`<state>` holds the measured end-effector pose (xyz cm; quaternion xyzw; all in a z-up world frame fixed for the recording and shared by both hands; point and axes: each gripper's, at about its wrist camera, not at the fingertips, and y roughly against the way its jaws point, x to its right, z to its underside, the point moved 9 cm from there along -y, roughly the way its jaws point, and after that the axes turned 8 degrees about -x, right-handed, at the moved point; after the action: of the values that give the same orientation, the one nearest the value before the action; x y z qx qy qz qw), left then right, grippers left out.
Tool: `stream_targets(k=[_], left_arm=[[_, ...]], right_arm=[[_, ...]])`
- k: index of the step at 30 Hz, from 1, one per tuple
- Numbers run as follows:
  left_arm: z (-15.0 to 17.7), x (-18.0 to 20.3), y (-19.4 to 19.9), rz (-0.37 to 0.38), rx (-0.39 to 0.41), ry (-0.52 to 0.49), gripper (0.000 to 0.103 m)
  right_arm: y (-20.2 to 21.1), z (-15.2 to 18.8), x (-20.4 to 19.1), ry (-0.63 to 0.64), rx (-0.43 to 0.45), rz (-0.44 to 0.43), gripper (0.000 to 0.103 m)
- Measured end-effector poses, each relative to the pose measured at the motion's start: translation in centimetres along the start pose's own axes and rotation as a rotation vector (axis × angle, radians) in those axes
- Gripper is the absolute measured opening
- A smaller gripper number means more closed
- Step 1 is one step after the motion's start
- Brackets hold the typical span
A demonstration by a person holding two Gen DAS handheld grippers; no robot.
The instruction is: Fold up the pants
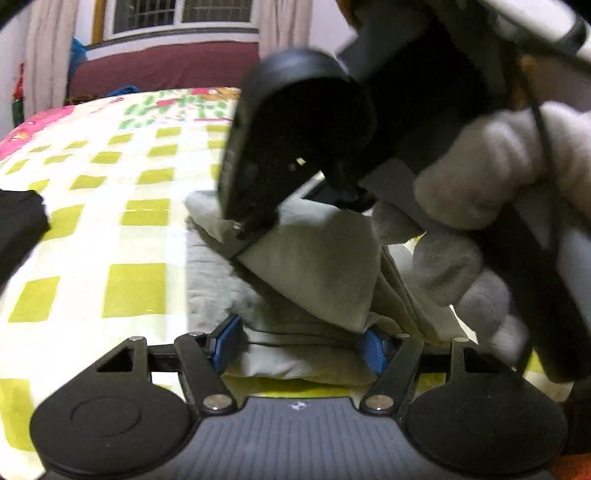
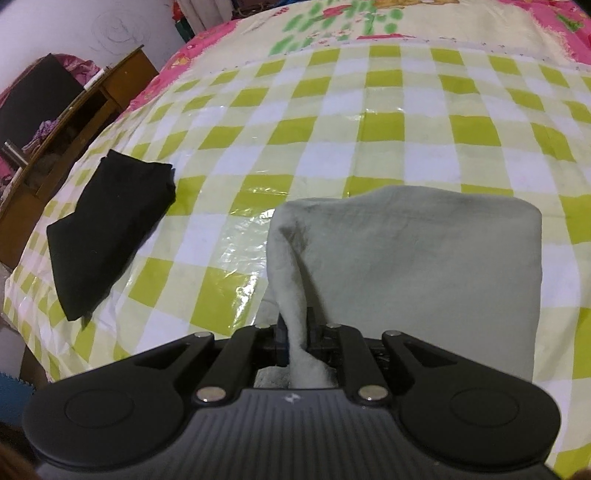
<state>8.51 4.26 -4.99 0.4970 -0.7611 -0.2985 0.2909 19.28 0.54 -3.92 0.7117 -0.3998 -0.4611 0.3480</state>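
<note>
Pale grey-green pants lie folded on the checked bed cover. My right gripper is shut on a raised fold of the pants, and the cloth runs up between its narrow jaws. In the left wrist view that same right gripper, held by a gloved hand, lifts a corner of the pants. My left gripper stands open just over the near edge of the pants. Its blue pads are wide apart with cloth lying below them.
A folded black garment lies on the cover to the left, and its edge shows in the left wrist view. A wooden shelf stands beyond the bed's left edge. A window and curtains are at the far wall.
</note>
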Motion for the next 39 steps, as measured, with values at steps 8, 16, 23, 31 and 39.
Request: stream_targets(k=[8,16,23,31,39], left_arm=[[0.4,-0.7,1.8,-0.012,0.047,0.047,0.08],[0.6,-1.1,2.9,-0.008,0.075,0.054,0.08],[1.6,-2.2,4.7,-0.007,0.082,0.09,0.081],[1.6,-2.5,5.4,-0.005,0.082,0.063,0.086],[-2.9,-4.0,1.6,0.01,0.046,0.053,0.086]], right_arm=[[-1.5,-1.0,-0.2,0.019,-0.048,0.014,0.01],[-1.0,-1.4,-0.3,-0.127,-0.034,-0.101,0.011],[-0.7,-1.1,-2.0,-0.16,-0.086,-0.252,0.036],[4.7,-0.4,2.2,0.001,0.086,-0.016,0.038],[6.2,3.0,8.4,-0.072,0.145,0.014,0.038]])
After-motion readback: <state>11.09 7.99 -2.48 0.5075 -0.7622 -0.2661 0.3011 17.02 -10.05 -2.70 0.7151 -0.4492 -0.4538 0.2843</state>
